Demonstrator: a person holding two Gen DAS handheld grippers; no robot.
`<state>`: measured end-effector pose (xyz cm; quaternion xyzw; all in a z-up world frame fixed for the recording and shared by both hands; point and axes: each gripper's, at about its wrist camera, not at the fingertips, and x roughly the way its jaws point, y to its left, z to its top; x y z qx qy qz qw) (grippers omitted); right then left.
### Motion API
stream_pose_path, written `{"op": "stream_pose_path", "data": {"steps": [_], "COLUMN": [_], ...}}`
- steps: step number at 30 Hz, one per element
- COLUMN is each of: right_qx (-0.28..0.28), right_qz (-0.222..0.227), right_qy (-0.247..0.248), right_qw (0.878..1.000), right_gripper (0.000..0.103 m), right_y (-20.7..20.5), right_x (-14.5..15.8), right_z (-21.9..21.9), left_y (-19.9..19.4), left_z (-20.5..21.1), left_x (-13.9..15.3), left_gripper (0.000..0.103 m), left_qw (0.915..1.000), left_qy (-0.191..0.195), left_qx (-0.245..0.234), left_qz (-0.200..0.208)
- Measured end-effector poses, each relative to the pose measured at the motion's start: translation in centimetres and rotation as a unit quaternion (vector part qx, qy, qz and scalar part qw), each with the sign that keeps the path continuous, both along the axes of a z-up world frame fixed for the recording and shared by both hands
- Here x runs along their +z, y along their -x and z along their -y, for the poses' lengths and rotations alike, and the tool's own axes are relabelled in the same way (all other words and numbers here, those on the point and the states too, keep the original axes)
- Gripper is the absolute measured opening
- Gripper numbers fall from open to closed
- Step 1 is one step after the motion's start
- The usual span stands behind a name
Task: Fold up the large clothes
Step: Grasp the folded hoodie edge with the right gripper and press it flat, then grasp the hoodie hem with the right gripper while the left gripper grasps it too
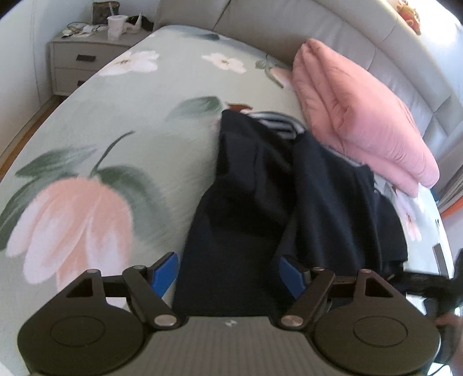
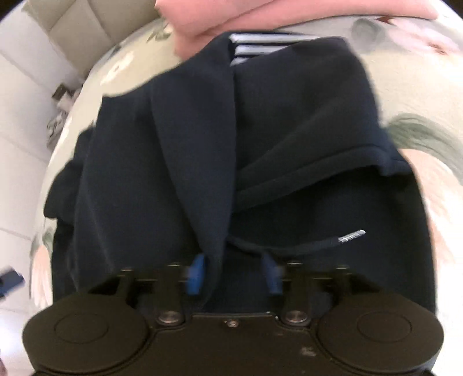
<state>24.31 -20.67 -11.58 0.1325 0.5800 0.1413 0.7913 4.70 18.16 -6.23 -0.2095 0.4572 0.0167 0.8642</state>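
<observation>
on the bed, nearest us: our left gripper point(image 1: 228, 276) hangs with its jaws spread wide over the near hem of the dark navy garment point(image 1: 277, 185); cloth lies between the blue pads point(image 1: 165, 273) but they do not press on it.
right side: our right gripper point(image 2: 234, 277) is blurred; its jaws look parted, with a fold of the navy cloth and the drawstring point(image 2: 327, 244) running between them. we cannot tell whether any pad touches the fabric.
the garment: it lies partly folded along the middle of the floral sheet point(image 1: 115, 144), sleeves turned inward, striped lining point(image 1: 277, 123) showing at the far end.
risk, as we judge it: closing now could catch only the top layer or the cord, so a lift would drag the folds open; the far end touches the pink quilt point(image 1: 361, 115), which could snag it.
farther off: the grey headboard point(image 1: 289, 23).
containers: on the nightstand point(image 1: 78, 60) a lidded cup point(image 1: 115, 26) with a straw; its contents are hidden. the drawers are closed.
</observation>
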Motion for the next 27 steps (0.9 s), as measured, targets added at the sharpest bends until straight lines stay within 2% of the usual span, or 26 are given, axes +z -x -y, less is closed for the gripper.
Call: {"op": "stream_pose_path", "data": {"steps": [4,8,10,14,17,21,24,25,26,27], "right_qx": [0.017,-0.003,-0.009,-0.018,-0.018,0.013,0.027,0.026,0.021,0.016], "right_qz": [0.06,0.08,0.086,0.098,0.102,0.113,0.114,0.11,0.105,0.1], "right_qy": [-0.004,-0.034,-0.04,-0.017,0.007,0.022,0.03,0.032,0.031,0.027], "right_qw": [0.998,0.996,0.995,0.995,0.995,0.993,0.993,0.993,0.994,0.995], "right_gripper": [0.08,0.08,0.08,0.08,0.08,0.08,0.08,0.08,0.08,0.08], "right_y": [3.0,6.4,8.1,11.4,13.1,15.1,16.4,16.7,17.0,17.3], "right_x": [2.8,3.6,4.3,4.1,4.0,4.2,4.0,3.6,3.2,2.8], "right_z": [1.7,4.5,5.4,7.7,8.5,8.9,9.4,9.7,10.2,10.6], "left_y": [2.3,5.0,5.9,7.2,8.0,9.5,10.7,11.0,11.2,11.5], "left_z": [-1.3,-1.8,-2.0,-2.4,-2.5,-1.9,-1.3,-1.2,-1.1,-1.1], "left_x": [-0.5,-1.9,-2.7,-3.8,-4.1,-4.3,-4.9,-5.2,-5.5,-5.7], "left_gripper": [0.081,0.082,0.082,0.082,0.082,0.081,0.074,0.069,0.059,0.055], "left_qw": [1.0,0.9995,0.9996,0.9999,1.0,0.9995,0.9984,0.998,0.9978,0.998], "left_qy": [0.003,-0.016,-0.01,0.006,0.002,0.002,0.011,0.017,0.021,0.022], "left_qx": [-0.005,-0.02,-0.023,-0.011,-0.006,-0.031,-0.055,-0.06,-0.061,-0.059], "left_qz": [0.006,0.019,0.013,0.0,-0.007,-0.006,-0.003,-0.006,-0.01,-0.013]}}
